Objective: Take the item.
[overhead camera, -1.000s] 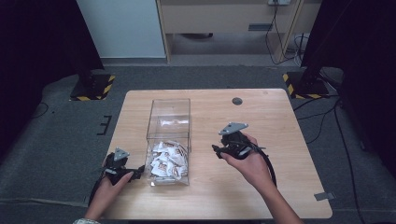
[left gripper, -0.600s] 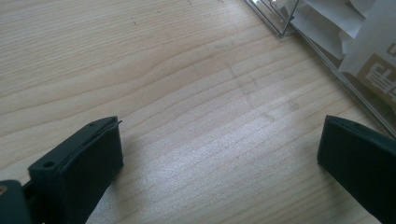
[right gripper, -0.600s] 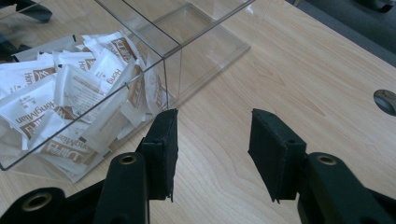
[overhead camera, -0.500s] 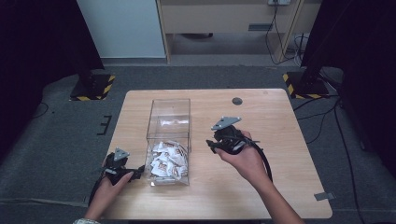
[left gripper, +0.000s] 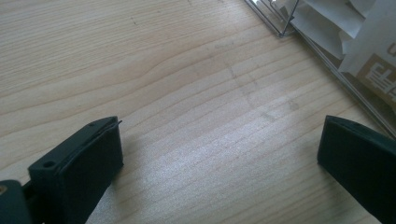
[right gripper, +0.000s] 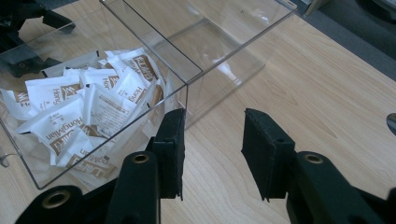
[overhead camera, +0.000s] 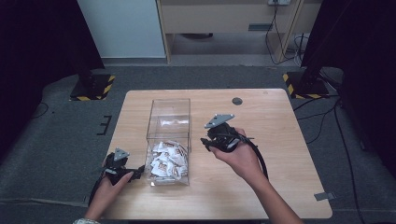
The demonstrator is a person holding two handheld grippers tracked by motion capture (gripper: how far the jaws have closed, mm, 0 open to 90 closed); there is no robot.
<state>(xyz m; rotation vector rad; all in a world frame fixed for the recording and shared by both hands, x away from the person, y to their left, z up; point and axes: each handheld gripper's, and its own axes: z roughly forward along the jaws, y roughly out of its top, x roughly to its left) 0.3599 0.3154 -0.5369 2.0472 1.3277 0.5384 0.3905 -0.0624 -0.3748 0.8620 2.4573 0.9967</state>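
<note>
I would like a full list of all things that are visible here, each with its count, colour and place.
Table: one, light wood, centre of the high view.
Clear box: one, transparent, open top, on the table left of centre.
Packets: many, white with brown print, piled in the near end of the clear box.
Round disc: one, dark, near the table's far edge.
Stand bases: two, black with yellow stripes, on the grey floor beside the table.
Cabinet: one, beige, behind the table.
Left gripper: black, fingers open, at the table's near left, beside the clear box.
Right gripper: black, fingers open, right of the clear box.
</note>
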